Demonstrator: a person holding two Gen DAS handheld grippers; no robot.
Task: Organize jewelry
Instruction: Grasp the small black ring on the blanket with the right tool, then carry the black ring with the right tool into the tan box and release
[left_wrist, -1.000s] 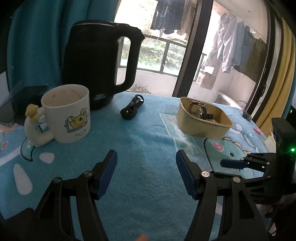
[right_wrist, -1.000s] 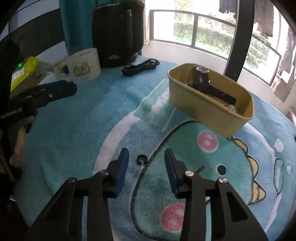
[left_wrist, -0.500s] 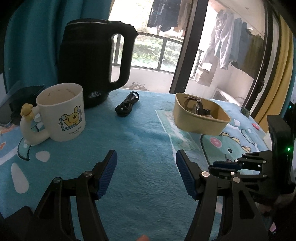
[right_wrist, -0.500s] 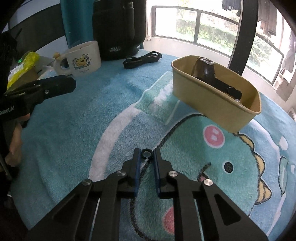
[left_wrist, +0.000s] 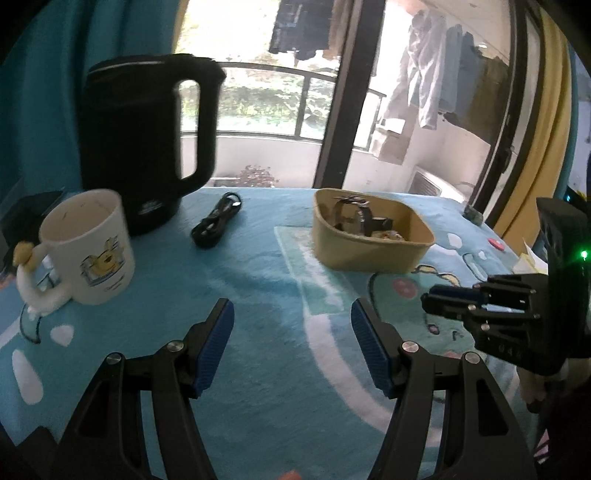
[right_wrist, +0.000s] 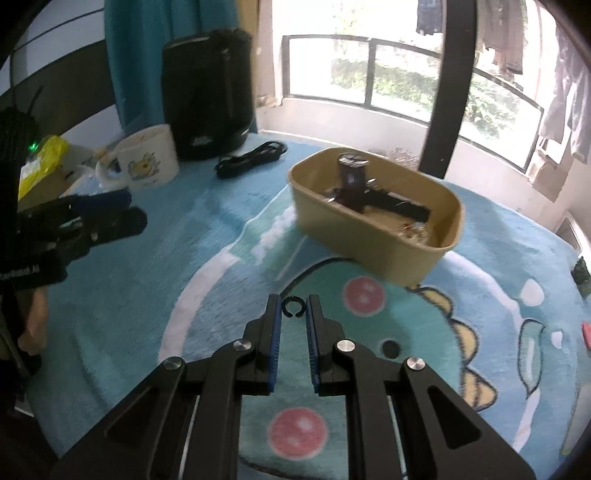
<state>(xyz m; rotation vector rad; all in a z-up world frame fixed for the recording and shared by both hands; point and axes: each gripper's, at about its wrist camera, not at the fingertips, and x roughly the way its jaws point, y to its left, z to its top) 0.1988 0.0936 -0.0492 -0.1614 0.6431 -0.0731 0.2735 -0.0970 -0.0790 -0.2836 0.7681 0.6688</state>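
Background objects on a fluffy light-blue cartoon-dinosaur blanket (left_wrist: 258, 280). A tall black plastic electric kettle (left_wrist: 140, 147) stands at the rear, its handle facing the window. In front of it and to the left, a white ceramic mug with a yellow bear print (left_wrist: 90, 247) stands upright. Beside the kettle lies a coiled black cable (left_wrist: 216, 225). Beyond the black-framed balcony window (right_wrist: 406, 74), grey clothes (left_wrist: 424, 66) hang.

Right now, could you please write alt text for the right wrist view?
The right gripper holds a small black open ring above a teal cartoon blanket. Beyond sits a tan tray holding a watch.
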